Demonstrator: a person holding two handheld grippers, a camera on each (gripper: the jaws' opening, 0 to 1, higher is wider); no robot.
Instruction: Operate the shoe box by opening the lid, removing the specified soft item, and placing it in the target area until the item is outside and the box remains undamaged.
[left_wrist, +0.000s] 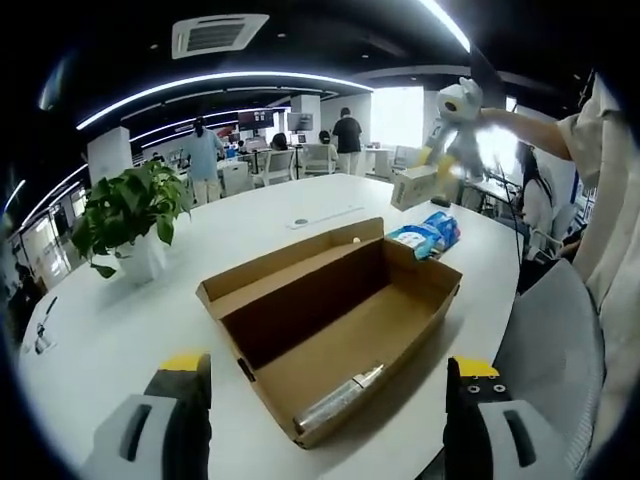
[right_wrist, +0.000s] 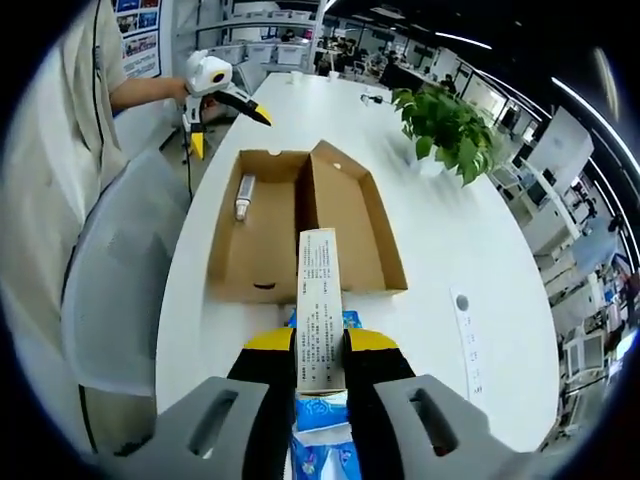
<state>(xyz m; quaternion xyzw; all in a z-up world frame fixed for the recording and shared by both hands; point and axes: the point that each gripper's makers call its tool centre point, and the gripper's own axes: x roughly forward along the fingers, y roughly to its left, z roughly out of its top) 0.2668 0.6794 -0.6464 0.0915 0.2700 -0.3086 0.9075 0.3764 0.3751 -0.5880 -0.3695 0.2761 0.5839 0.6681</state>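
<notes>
The brown cardboard shoe box (left_wrist: 330, 330) (right_wrist: 265, 235) lies open on the white table (left_wrist: 120, 320), its lid (right_wrist: 350, 215) folded flat beside it. A silver tube (left_wrist: 340, 400) (right_wrist: 243, 195) rests inside against one end. My left gripper (left_wrist: 325, 390) stands open near that end of the box, with nothing between its fingers; it is also in the right gripper view (right_wrist: 225, 128). My right gripper (right_wrist: 320, 375) (left_wrist: 437, 160) is shut on a narrow white printed carton (right_wrist: 320, 300) (left_wrist: 413, 186), held above the table beyond the other end. A soft blue packet (left_wrist: 430, 235) (right_wrist: 322, 440) lies on the table below it.
A potted green plant (left_wrist: 130, 215) (right_wrist: 450, 130) stands on the table past the box. A grey chair (left_wrist: 555, 340) (right_wrist: 120, 270) sits at the table's edge beside the person. A round table port (left_wrist: 300, 221) (right_wrist: 461, 301) is set in the top. Several people stand at desks far behind.
</notes>
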